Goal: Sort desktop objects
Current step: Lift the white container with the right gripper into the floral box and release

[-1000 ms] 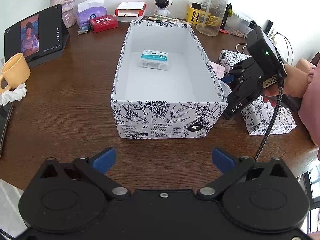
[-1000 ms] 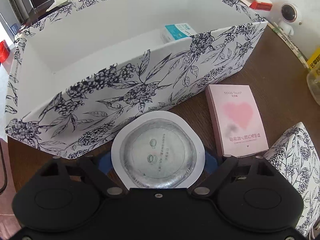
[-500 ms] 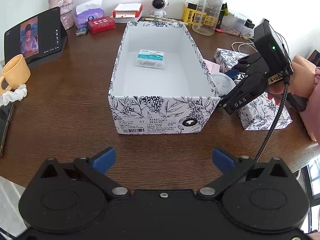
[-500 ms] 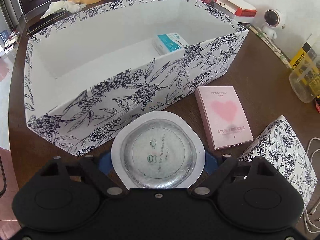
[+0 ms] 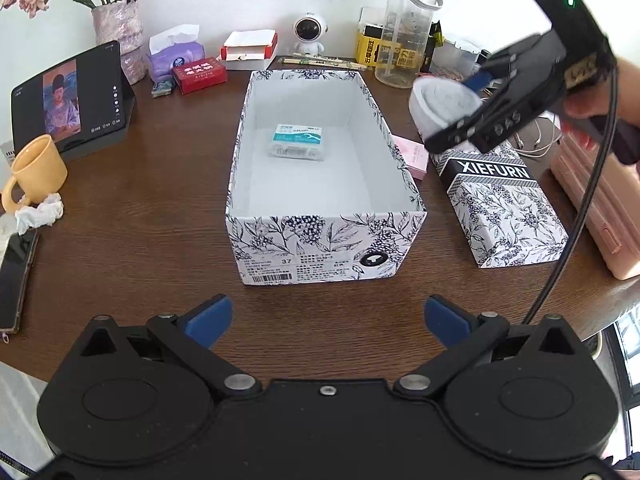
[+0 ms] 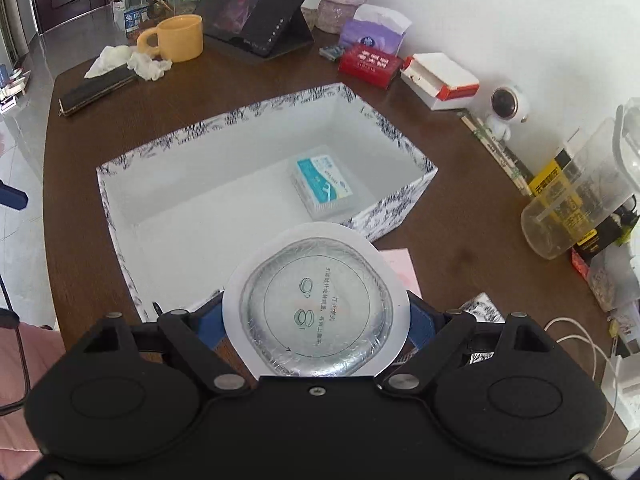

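- Since a second ago my right tongs (image 6: 316, 316) have lifted the round foil-lidded cup (image 6: 316, 308) off the surface (image 5: 132, 216); it sat low against the near wall of the floral box (image 5: 326, 240), and now it hangs above that box's rim on its right side.
- My left tongs (image 5: 326, 316) have kept their place in front of the box's short end.
- To do this step well, I would carry the cup level across the rim and lower it over the bare floor on the near side of the blue packet (image 5: 298, 142) already lying inside the box, letting go only once it is low.
- My right tongs are clamped wide on the cup's white flange, pads on both sides.
- My left tongs stand apart, holding and touching nothing.
- Beside the box's right wall, the pink card box (image 5: 410, 152) waits.
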A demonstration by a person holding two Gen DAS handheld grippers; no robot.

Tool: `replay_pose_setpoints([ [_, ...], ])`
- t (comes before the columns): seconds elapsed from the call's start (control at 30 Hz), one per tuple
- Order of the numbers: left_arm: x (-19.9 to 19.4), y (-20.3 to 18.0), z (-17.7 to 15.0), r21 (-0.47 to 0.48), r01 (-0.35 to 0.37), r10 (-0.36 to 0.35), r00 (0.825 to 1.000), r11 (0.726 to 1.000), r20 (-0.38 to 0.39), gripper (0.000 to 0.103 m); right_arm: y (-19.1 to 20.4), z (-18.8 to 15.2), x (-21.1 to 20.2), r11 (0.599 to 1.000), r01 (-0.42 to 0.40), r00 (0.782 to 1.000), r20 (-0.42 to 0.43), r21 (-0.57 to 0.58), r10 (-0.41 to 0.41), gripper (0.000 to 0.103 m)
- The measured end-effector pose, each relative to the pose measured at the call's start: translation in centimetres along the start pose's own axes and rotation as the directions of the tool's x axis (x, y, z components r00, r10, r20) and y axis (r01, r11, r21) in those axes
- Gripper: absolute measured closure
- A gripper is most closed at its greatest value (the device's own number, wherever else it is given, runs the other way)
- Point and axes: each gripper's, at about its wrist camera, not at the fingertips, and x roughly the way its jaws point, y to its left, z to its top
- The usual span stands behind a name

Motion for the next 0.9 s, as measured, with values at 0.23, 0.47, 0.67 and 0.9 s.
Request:
replay_pose_setpoints([
  [0.23, -0.5, 1.5, 0.3, -0.019, -0.004, 0.005, 0.999, 1.0, 0.032, 0.0, 1.8, 4.9, 0.3, 0.997, -0.065, 0.996, 0.064, -0.041, 0.068, 0.014],
  [0.47, 0.0, 4.4, 0.2, -0.083, -0.03, 0.032, 0.999, 0.996, 0.021, 0.0, 3.3, 7.9, 6.8, 0.987, -0.142, 0.99, 0.013, -0.069, 0.143, 0.014],
  [0.67, 0.5, 5.7, 0.3, -0.105, -0.025, 0.026, 1.0, 0.994, 0.009, 0.0, 3.7, 9.2, 12.6, 0.986, -0.152, 0.987, -0.066, -0.073, 0.147, 0.014],
  [0.9, 1.1, 6.5, 0.4, -0.121, -0.026, 0.026, 1.0, 0.992, -0.003, 0.0, 3.8, 9.6, 17.4, 0.988, -0.139, 0.976, -0.18, -0.069, 0.124, 0.014],
])
